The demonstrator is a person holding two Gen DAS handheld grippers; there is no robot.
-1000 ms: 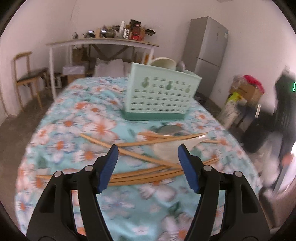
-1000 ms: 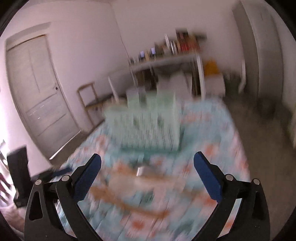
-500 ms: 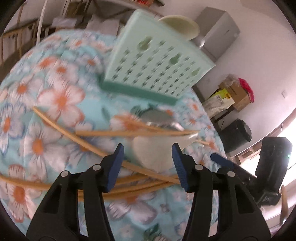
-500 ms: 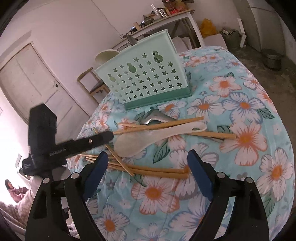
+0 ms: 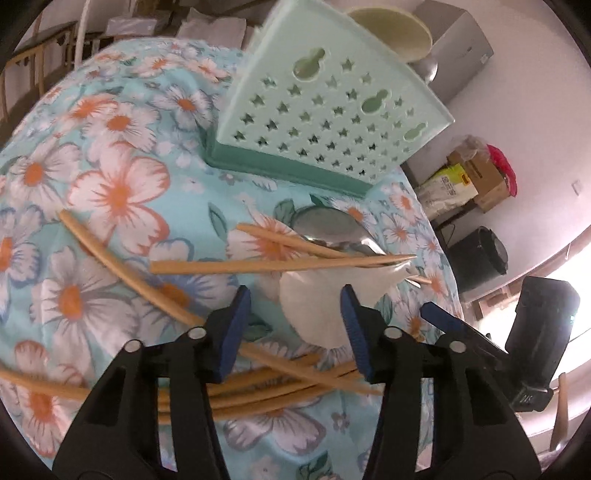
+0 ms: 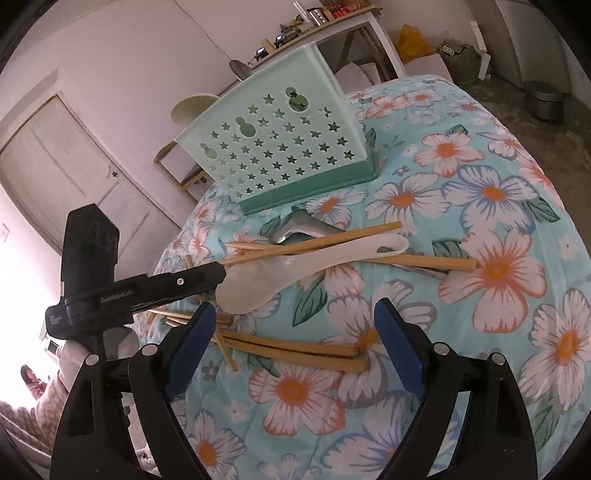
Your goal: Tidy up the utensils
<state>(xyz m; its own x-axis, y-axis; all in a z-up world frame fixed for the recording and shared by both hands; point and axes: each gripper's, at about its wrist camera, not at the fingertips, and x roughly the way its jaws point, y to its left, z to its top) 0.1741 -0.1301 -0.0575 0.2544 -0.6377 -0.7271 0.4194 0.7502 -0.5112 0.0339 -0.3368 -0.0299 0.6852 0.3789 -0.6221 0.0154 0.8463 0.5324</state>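
The round desk is covered by a pale blue cloth printed with big white and orange flowers [image 6: 491, 273], and it stands in a plain white-walled room with a panelled white door [image 6: 74, 173] off beyond the left fingers and a long white side table crowded with small clutter [image 6: 332, 22] against the far wall. A grey refrigerator [image 5: 458, 48] and some cardboard boxes [image 5: 476, 177] sit past the desk's edge, out beyond the right fingers. The mint-green plastic basket pierced with star-shaped holes [image 6: 280, 147] stands ahead of both grippers, on a darker green base. Between it and the fingers lies a loose heap: a white ceramic soup spoon [image 6: 295, 269], several light wooden chopsticks [image 6: 295, 349] crossing one another, and a metal spoon [image 5: 325, 225] partly buried under them, its handle hard to trace. The left gripper [image 5: 295, 326] hangs just over the heap with its blue-padded fingers [image 5: 236, 328] spread moderately wide on either side of the white spoon's bowl, gripping nothing. The right gripper [image 6: 295, 347] hovers nearer the desk's edge, its fingers [image 6: 397, 347] parted wider, empty, with the chopstick bundle lying between and just ahead of them. A cream rounded piece [image 5: 391, 33] shows behind the basket's rim; I cannot tell what it is. The lower ends of the chopsticks vanish under the left gripper's black body.
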